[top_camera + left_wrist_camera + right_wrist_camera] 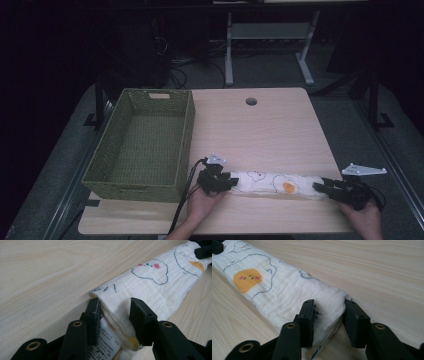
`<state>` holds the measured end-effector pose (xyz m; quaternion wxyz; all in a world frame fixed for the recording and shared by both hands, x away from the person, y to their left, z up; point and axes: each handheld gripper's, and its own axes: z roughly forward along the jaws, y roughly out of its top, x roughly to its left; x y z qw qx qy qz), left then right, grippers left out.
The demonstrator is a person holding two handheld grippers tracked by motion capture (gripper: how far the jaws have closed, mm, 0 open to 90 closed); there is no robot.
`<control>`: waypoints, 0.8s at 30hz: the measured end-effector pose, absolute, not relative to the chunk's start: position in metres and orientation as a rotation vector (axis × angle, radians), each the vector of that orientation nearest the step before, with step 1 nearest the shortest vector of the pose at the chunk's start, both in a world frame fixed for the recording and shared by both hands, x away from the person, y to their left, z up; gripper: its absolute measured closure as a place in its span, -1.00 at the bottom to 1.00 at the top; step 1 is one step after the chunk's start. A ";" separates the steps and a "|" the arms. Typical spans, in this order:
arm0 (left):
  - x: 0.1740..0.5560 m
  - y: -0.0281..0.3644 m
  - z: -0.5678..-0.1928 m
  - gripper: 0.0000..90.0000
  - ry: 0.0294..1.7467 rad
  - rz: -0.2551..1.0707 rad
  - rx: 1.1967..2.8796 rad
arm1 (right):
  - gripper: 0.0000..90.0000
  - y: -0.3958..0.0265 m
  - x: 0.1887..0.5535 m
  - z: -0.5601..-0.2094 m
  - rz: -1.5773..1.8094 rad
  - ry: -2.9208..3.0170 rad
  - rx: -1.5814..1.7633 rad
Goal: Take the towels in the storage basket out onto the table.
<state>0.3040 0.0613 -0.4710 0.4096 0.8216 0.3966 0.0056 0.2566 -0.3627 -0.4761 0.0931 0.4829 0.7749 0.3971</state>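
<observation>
A white printed cloth (274, 185), folded into a long narrow band, lies flat along the near edge of the table (270, 130), running left to right, with a green woven basket (142, 145) standing empty to its far left. The left gripper (231, 182) has the cloth's left end between its jaws – in the left gripper view the pads (93, 315) press into the folded layers, a care label poking out below – so it is closed on that end. The right gripper (320, 187) is clamped the same way on the right end, where the fabric bulges between its pads (308, 315). Both ends look pinched but the cloth rests on the wood, so the step in hand seems to be securing the grip before a lift or another fold. The next move probably calls for both hands rising together, keeping the band taut enough that the layers do not slide apart – then either bringing the ends together or carrying it left and away toward the basket.
</observation>
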 end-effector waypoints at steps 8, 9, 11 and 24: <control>0.301 0.051 -0.475 0.76 0.945 -0.054 2.075 | 0.77 -0.354 0.260 -0.478 1.222 2.340 1.414; 0.301 0.050 -0.475 0.80 0.947 -0.064 2.071 | 0.79 -0.353 0.261 -0.478 1.234 2.354 1.416; 0.300 0.051 -0.475 0.84 0.943 -0.083 2.071 | 0.81 -0.352 0.263 -0.479 1.256 2.365 1.427; 0.284 0.072 -0.459 0.88 0.960 -0.162 1.934 | 0.83 -0.355 0.268 -0.450 1.414 2.345 1.415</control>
